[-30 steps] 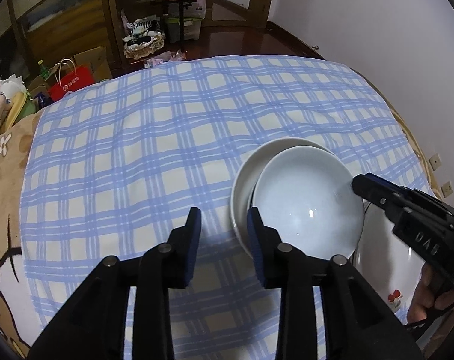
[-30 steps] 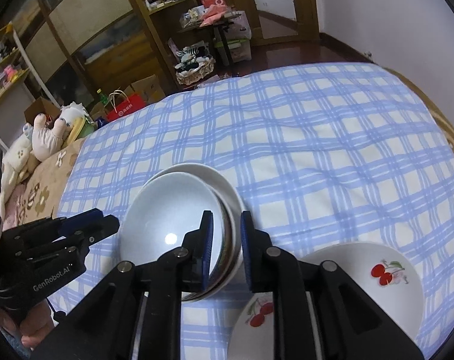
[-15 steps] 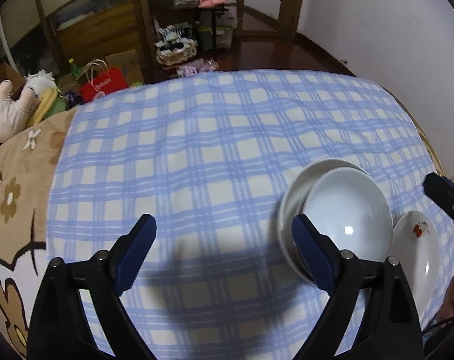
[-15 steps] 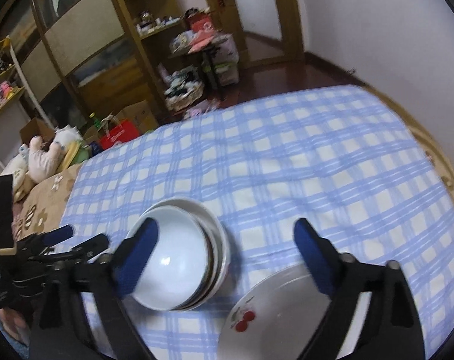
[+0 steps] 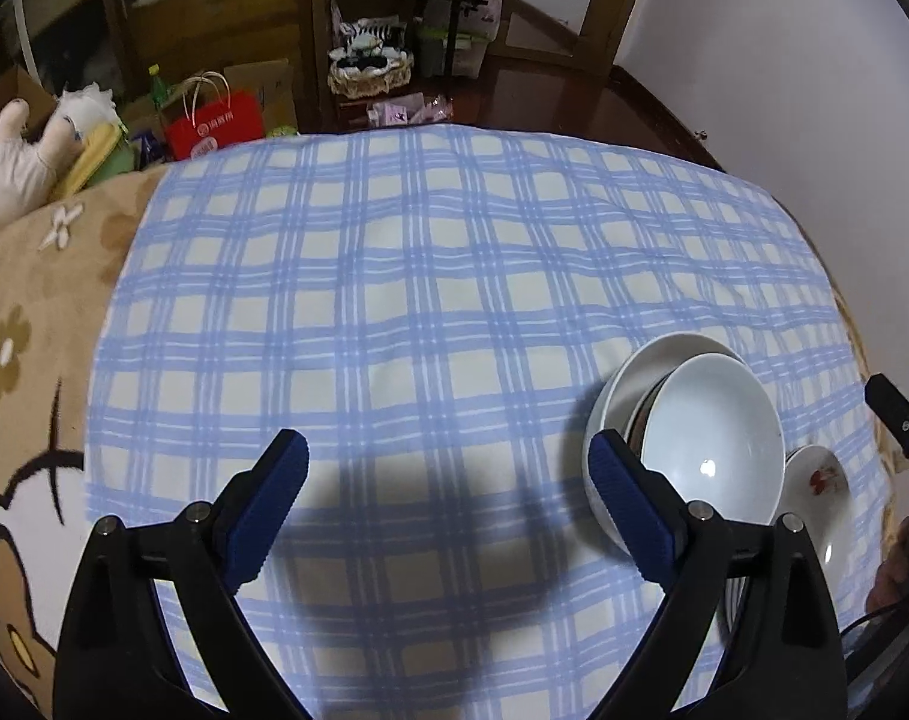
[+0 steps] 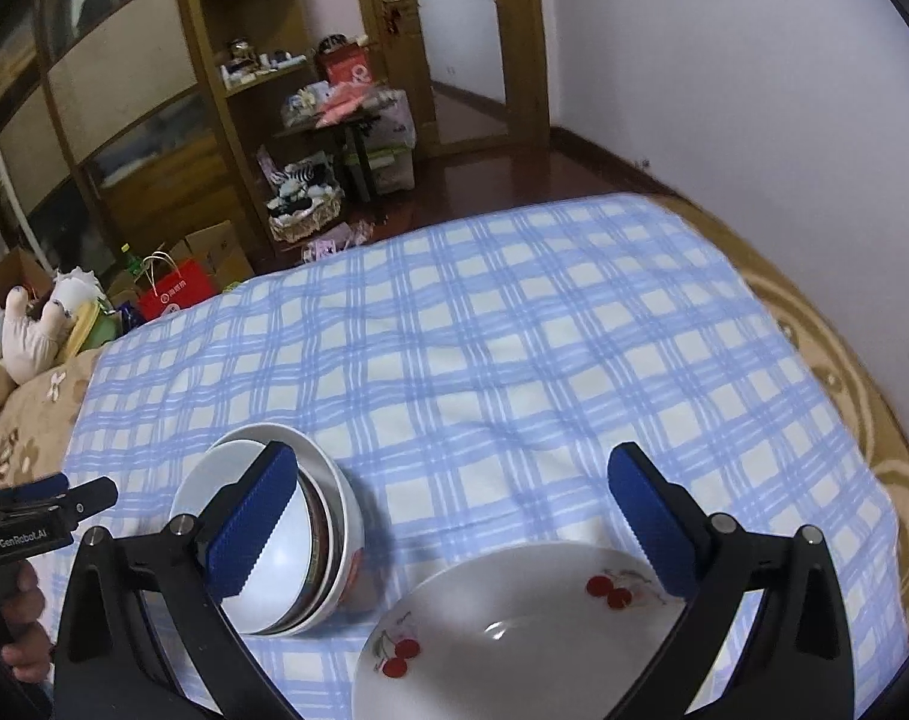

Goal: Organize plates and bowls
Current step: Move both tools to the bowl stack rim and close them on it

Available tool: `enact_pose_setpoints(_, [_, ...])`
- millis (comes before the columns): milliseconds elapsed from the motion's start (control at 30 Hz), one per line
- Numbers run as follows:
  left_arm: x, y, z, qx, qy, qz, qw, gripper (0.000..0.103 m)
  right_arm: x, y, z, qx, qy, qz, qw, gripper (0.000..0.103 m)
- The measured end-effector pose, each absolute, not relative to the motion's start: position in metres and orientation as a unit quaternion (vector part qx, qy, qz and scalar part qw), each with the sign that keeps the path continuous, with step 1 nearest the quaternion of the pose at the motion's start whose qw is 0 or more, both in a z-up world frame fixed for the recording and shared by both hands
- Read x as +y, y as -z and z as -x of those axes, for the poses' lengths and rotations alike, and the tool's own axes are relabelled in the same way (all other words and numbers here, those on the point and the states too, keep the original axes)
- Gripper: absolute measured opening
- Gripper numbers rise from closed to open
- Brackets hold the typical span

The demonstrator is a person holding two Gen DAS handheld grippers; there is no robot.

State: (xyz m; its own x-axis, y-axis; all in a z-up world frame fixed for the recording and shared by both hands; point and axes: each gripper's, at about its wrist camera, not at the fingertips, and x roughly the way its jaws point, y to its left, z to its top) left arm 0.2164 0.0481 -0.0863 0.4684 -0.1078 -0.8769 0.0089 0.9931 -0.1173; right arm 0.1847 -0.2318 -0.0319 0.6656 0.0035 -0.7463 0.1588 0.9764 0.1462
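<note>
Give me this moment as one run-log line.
left gripper: open, empty | right gripper: open, empty | bowl stack: nested on checked cloth | cherry plate: beside stack

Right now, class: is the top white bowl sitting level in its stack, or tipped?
Tipped. The top white bowl leans to one side in the stack of bowls, exposing the rims beneath, on the checked cloth.

Both the left gripper [image 5: 448,504] and right gripper [image 6: 454,516] have released the stacked bowls [image 6: 286,528], spread wide and drawn back.
</note>
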Motion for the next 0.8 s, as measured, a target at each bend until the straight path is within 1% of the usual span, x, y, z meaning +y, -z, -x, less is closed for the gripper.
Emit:
enact_pose_setpoints(167, [0.04, 0.08, -0.215, 0.498, 0.049, 0.007, 0.866, 0.093, -0.242, 0.044, -0.191, 0.433, 0.087, -0.096, 0.892, 0.103])
enact_pose_setpoints(267, [0.034, 0.08, -0.215, 0.496, 0.064, 0.002, 0.866, 0.093, -0.244, 0.05, -0.191, 0.441, 0.083, -0.1, 0.888, 0.103])
enact_pose_setpoints(467, [0.027, 0.088, -0.22, 0.509, 0.075, -0.006, 0.858, 0.093, -0.242, 0.057, -0.191, 0.449, 0.061, -0.116, 0.884, 0.103])
enact_pose_setpoints(800, [0.018, 0.101, -0.226, 0.527, 0.085, -0.02, 0.845, 0.093, -0.228, 0.067, -0.195, 0.467, 0.05, -0.088, 0.879, 0.103])
